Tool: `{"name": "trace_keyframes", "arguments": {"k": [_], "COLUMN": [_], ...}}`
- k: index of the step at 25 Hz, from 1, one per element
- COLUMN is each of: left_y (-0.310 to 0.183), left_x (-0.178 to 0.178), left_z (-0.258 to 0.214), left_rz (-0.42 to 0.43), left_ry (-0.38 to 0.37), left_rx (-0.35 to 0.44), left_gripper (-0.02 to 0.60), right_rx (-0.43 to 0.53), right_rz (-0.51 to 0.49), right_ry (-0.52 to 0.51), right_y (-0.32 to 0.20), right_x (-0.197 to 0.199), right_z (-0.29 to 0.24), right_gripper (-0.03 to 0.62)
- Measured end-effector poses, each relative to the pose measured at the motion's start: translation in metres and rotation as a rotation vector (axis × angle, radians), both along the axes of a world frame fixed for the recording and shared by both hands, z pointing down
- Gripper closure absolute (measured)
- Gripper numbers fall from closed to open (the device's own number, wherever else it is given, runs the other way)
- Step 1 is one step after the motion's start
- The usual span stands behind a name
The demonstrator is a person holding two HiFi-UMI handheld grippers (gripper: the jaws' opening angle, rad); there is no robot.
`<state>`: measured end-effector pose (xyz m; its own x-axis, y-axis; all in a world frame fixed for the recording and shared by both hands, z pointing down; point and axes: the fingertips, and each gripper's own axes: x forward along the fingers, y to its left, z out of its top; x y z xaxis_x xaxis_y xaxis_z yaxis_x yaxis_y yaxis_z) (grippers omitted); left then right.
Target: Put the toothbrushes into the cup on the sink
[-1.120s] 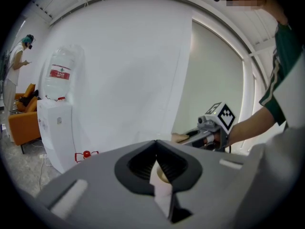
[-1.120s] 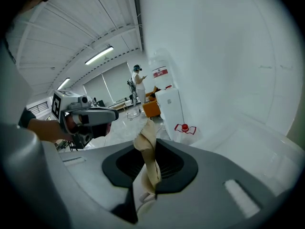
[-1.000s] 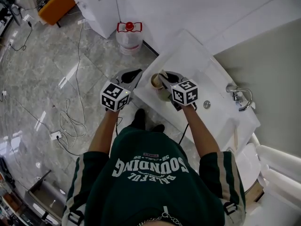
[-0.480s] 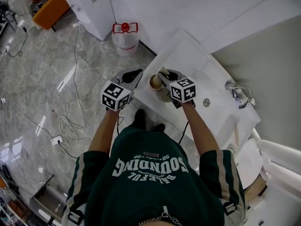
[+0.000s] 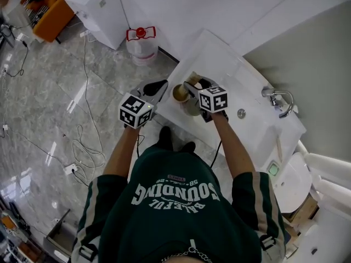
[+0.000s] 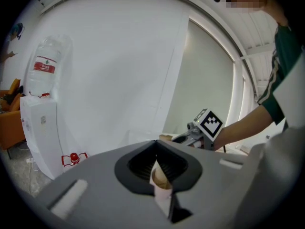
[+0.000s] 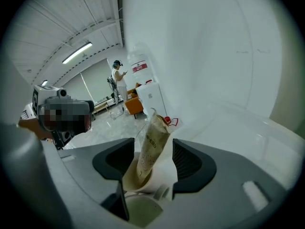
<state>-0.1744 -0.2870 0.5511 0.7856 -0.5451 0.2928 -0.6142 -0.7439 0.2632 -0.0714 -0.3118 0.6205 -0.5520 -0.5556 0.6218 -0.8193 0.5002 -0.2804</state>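
A tan cup (image 5: 180, 93) stands at the near left corner of the white sink counter (image 5: 219, 59). A toothbrush in a brown paper wrapper (image 7: 151, 144) leans in the cup (image 7: 136, 178); its top also shows in the head view (image 5: 193, 78). My right gripper (image 5: 190, 86) (image 7: 152, 159) hangs over the cup. Its jaws are opening, with the wrapped toothbrush between them and both pads clear of it. My left gripper (image 5: 163, 84) (image 6: 156, 149) is shut just left of the cup (image 6: 162, 178), off the counter's edge, with nothing in it.
A faucet (image 5: 279, 103) and a drain (image 5: 241, 113) lie to the right on the sink. On the floor are a water bottle with a red cap (image 5: 141, 43), a white dispenser (image 5: 98, 10) and loose cables (image 5: 82, 141). A dull green round thing (image 7: 138, 211) sits under my right gripper.
My right gripper's jaws have spread away from the wrapped toothbrush, which stays in the cup. Both grippers remain in about the same place; the head view has shifted slightly.
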Motion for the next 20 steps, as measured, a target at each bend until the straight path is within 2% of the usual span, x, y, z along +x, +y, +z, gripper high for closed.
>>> {"name": "trace_keyframes", "arguments": {"k": [8, 11, 14, 16, 17, 19, 20], "left_y": [0.013, 0.02, 0.028, 0.035, 0.04, 0.049, 0.054], "left_x": [0.026, 0.045, 0.073, 0.094, 0.106, 0.13, 0.142], "left_z": [-0.017, -0.025, -0.034, -0.038, -0.04, -0.043, -0.045], "left_rz": [0.068, 0.101, 0.135, 0.156, 0.167, 0.188, 0.197], "left_ry": [-0.003, -0.001, -0.001, -0.004, -0.005, -0.006, -0.008], "left_rx": [0.033, 0.052, 0.074, 0.085, 0.09, 0.097, 0.101], "left_gripper": [0.531, 0.531, 0.532, 0.532, 0.532, 0.532, 0.532], "right_rx": [0.01, 0.027, 0.085, 0.147, 0.18, 0.236, 0.258], "right_rz": [0.105, 0.128, 0.149, 0.182, 0.2, 0.221, 0.226], "right_ry": [-0.046, -0.049, -0.086, -0.099, -0.096, -0.088, -0.085], "right_y": [0.02, 0.034, 0.049, 0.061, 0.068, 0.083, 0.09], "right_x": [0.035, 0.051, 0.072, 0.094, 0.106, 0.129, 0.14], "right_z": [-0.009, -0.02, -0.04, -0.056, -0.063, -0.077, -0.083], "right_gripper": [0.37, 0.372, 0.379, 0.505, 0.543, 0.589, 0.591]}}
